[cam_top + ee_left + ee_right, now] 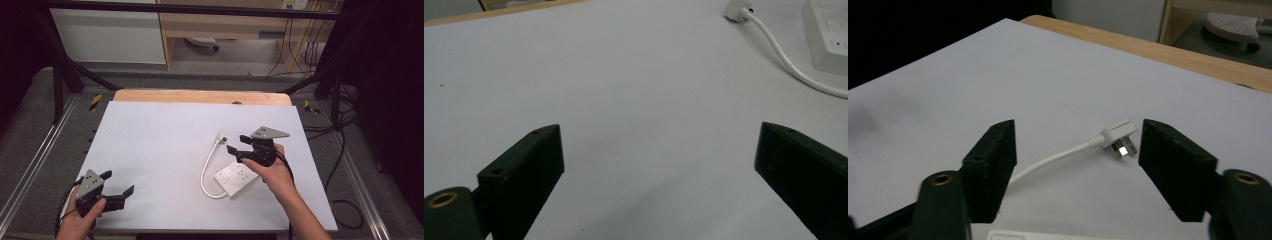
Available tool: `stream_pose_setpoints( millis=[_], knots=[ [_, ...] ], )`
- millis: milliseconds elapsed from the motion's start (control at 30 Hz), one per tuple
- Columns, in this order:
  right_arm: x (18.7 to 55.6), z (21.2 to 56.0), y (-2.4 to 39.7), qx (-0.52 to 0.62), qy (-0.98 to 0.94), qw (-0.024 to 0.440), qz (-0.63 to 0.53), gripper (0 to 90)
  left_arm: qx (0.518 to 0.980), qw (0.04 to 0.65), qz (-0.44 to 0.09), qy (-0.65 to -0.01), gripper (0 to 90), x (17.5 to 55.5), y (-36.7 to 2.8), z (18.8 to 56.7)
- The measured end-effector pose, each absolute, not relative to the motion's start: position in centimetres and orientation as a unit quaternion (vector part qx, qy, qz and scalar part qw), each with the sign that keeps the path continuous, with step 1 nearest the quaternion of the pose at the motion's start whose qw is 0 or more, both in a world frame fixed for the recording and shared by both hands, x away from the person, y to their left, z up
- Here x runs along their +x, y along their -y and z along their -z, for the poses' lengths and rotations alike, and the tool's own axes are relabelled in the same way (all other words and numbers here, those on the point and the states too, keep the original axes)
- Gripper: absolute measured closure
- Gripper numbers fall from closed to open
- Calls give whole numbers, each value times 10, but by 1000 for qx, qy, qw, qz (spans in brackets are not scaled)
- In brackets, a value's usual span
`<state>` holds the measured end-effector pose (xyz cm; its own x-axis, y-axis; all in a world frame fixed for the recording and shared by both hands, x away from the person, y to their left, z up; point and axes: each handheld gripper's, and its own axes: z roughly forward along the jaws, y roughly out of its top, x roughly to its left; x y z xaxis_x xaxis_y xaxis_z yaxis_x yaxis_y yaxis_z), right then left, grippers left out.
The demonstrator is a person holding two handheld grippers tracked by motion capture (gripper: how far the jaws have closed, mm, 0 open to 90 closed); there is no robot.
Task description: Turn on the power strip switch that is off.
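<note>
White tabletop (150, 150): power strip (236, 177), rigid, light; limp cord; grasp plug (1119, 138). Right tongs (239, 144) apart, empty; left tongs (118, 184) apart.

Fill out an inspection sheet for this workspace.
Surface: white sheet over a wooden table.
Job's things: white power strip with its plug lying loose on the sheet.
Clutter: nothing seen.
Grippers: left hand-held gripper open, empty; right hand-held gripper open, plug between its jaws, untouched.
Cables: white cord loops from strip to plug; black cables on the floor.
Surroundings: dark frame, cabinets behind.
</note>
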<state>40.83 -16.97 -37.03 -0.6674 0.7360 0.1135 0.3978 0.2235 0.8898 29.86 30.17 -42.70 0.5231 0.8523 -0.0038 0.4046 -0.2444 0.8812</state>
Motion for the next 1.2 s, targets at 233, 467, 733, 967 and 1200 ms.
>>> stream_pose_setpoints(
  millis=[233, 467, 733, 967, 1200],
  knots=[
    [404, 360, 180, 377, -742, 188, -522, 56, 749, 450, -250, -418, 58, 298, -302, 427],
    [390, 350, 196, 367, -719, 219, -548, 29, 748, 450, -250, -419, 58, 298, -302, 427],
    [371, 347, 221, 370, -702, 242, -559, 24, 747, 450, -250, -420, 58, 298, -301, 427],
    [350, 359, 255, 381, -685, 275, -556, 21, 748, 449, -251, -420, 58, 298, -301, 427],
    [339, 378, 279, 399, -674, 290, -551, 22, 747, 449, -250, -421, 58, 298, -301, 427]
  ],
)
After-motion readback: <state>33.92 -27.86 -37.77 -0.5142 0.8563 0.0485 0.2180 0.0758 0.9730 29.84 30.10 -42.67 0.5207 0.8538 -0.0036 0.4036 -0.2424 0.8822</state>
